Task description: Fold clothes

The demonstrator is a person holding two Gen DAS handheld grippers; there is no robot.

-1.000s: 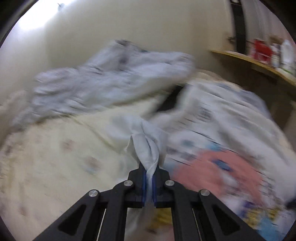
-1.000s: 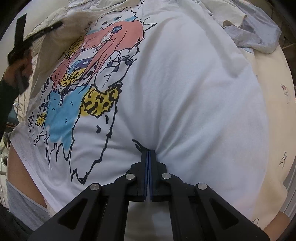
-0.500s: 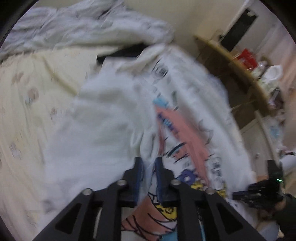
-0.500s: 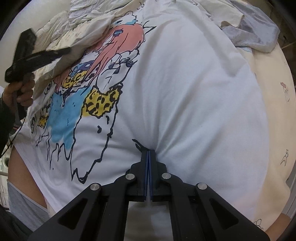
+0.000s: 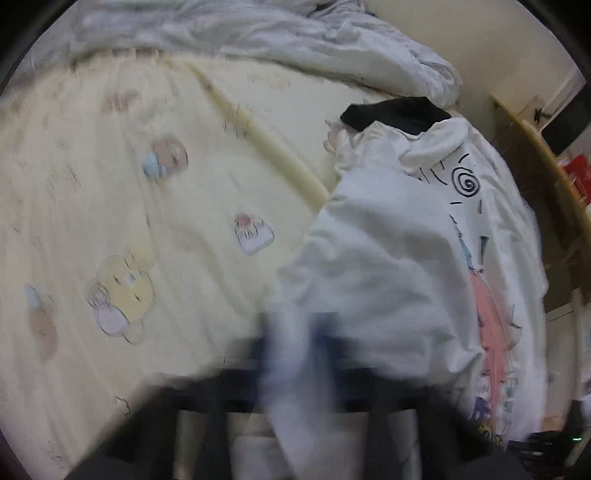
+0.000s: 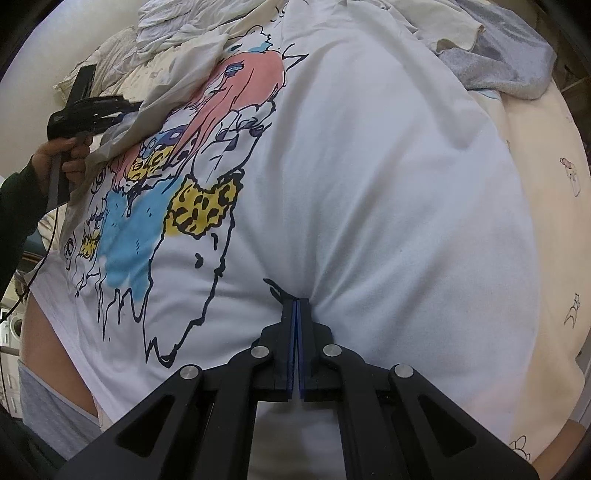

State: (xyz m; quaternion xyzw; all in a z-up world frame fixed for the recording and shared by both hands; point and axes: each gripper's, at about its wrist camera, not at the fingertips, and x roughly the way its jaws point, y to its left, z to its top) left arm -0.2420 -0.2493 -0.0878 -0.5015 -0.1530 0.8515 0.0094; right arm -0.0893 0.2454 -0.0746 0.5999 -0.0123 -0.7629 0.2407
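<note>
A white T-shirt with a pink, blue and yellow cartoon print lies on the bed, print side up. My right gripper is shut on a pinch of its fabric near the hem. In the left wrist view one side of the shirt is folded over toward the print. My left gripper is heavily blurred; its blue pads stand apart with white cloth between them. The right wrist view shows the left gripper at the shirt's far left edge, held by a hand.
The cream bedsheet with small cartoon figures spreads to the left. A crumpled grey quilt lies along the back. A black garment lies beyond the shirt's collar, and a grey-blue garment beyond its far right. A wooden shelf stands at the right.
My left gripper swung the shirt's side over toward the print, and its pads have spread apart from the pinched cloth. The right gripper has kept its hold and position.
</note>
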